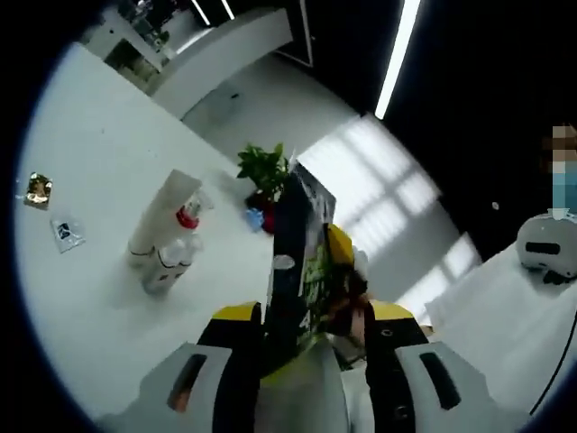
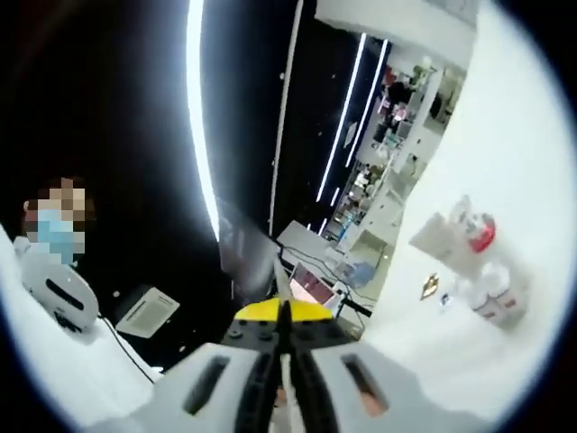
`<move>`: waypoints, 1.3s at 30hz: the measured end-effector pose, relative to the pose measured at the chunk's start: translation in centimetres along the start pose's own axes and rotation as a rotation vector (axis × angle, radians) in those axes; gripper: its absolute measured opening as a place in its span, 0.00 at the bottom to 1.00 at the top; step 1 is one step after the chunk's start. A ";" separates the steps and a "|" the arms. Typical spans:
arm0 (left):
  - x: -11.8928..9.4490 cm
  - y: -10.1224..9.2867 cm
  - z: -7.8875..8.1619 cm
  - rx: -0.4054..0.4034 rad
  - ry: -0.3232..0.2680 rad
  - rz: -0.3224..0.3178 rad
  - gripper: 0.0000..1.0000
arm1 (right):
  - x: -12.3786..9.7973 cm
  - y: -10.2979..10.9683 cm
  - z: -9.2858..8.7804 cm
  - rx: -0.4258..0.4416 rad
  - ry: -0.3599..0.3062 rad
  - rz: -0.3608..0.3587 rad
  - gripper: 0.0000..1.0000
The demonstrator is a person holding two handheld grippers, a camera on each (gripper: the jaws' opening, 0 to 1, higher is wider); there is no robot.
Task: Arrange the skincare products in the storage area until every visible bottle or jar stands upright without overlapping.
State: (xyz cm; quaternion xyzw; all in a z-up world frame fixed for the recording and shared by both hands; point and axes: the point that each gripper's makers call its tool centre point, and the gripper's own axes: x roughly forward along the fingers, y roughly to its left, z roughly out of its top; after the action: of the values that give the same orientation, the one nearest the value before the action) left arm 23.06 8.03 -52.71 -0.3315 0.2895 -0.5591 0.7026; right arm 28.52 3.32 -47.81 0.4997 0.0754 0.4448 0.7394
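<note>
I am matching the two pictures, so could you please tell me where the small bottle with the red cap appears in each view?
Left gripper view: the small bottle with the red cap is left of centre, beside the tall white tube.
Right gripper view: it is at the right, on the white table.
Shared landmark: the tall white tube.
</note>
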 end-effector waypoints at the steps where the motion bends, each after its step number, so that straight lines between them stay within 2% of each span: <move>1: -0.1 0.0 -0.3 -0.011 -0.003 -0.002 0.39 | -0.1 0.0 0.3 0.014 -0.016 0.000 0.01; 3: -0.2 0.0 -0.5 -0.042 -0.036 0.000 0.39 | -0.1 0.0 0.5 0.028 -0.032 0.003 0.01; 8: -0.7 0.3 -1.1 -0.080 -0.088 0.023 0.23 | -0.2 -0.8 0.0 0.015 -0.016 -0.039 0.01; 12: -1.2 0.3 -1.5 -0.135 -0.122 0.043 0.01 | -0.4 -2.0 -0.8 -0.033 0.025 -0.103 0.01; 14: -1.4 -0.2 -1.8 -0.155 -0.127 0.023 0.00 | -0.8 -3.2 -1.6 -0.105 0.077 -0.158 0.01; 17: -1.8 -0.3 -2.5 -0.165 -0.120 0.036 0.00 | -1.1 -4.2 -2.9 -0.178 0.149 -0.214 0.06; 24: -2.6 -0.8 -2.9 -0.167 -0.134 0.041 0.00 | -1.0 -3.7 -4.7 -0.230 0.218 -0.212 0.19; 30: -2.9 -0.7 -2.3 -0.177 -0.182 0.049 0.00 | -0.9 -2.9 -5.5 -0.291 0.264 -0.185 0.31; 35: -3.1 0.0 -2.4 -0.188 -0.194 0.074 0.00 | -1.3 -3.1 -6.0 -0.378 0.308 -0.202 0.51; 39: -3.2 0.4 -2.5 -0.193 -0.196 0.087 0.00 | -1.8 -3.5 -6.7 -0.435 0.349 -0.223 0.62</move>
State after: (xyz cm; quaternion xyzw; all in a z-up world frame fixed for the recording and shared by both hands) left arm 20.72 10.89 -54.48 -0.4376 0.2862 -0.4627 0.7159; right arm 25.79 6.12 -54.48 0.2341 0.1585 0.4458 0.8493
